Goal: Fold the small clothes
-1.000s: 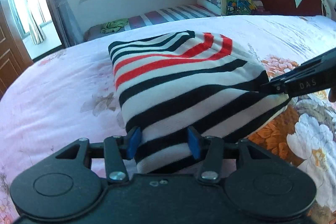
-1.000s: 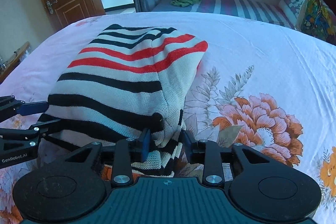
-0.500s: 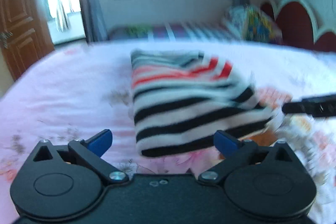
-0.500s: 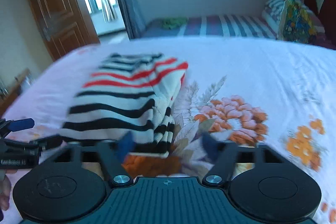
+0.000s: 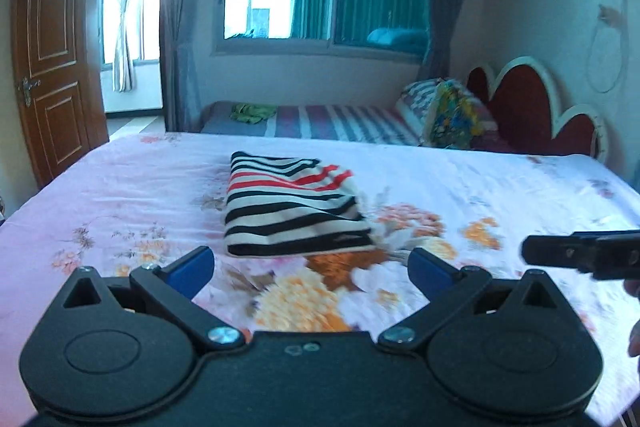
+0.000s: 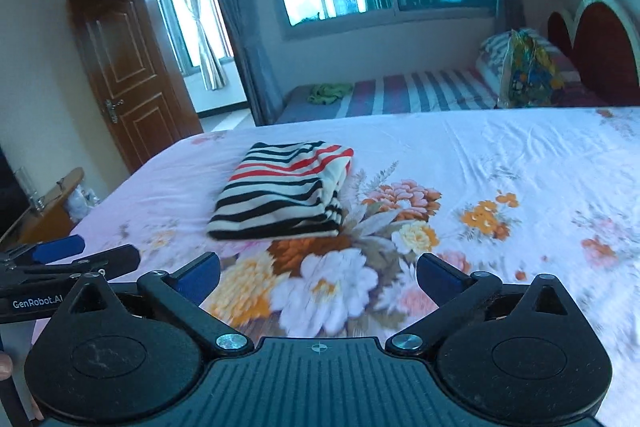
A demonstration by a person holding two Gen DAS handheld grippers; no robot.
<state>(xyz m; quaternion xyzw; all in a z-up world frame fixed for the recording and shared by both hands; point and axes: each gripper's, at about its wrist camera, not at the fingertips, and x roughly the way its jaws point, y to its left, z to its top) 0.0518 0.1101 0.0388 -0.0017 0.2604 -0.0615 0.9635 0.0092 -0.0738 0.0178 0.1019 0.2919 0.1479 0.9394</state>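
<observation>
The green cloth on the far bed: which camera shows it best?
The right wrist view: the green cloth lies crumpled on the striped bed, a bit larger and sharper there. The left wrist view shows the same cloth smaller and dimmer, on that bed's left end.

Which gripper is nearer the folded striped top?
Neither clearly. The left gripper and right gripper both hang open, short of the striped top, its near edge apart from both.

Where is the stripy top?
In both wrist views, the stripy top lies folded on the flowery bed sheet, left of centre, beside an orange flower print.
</observation>
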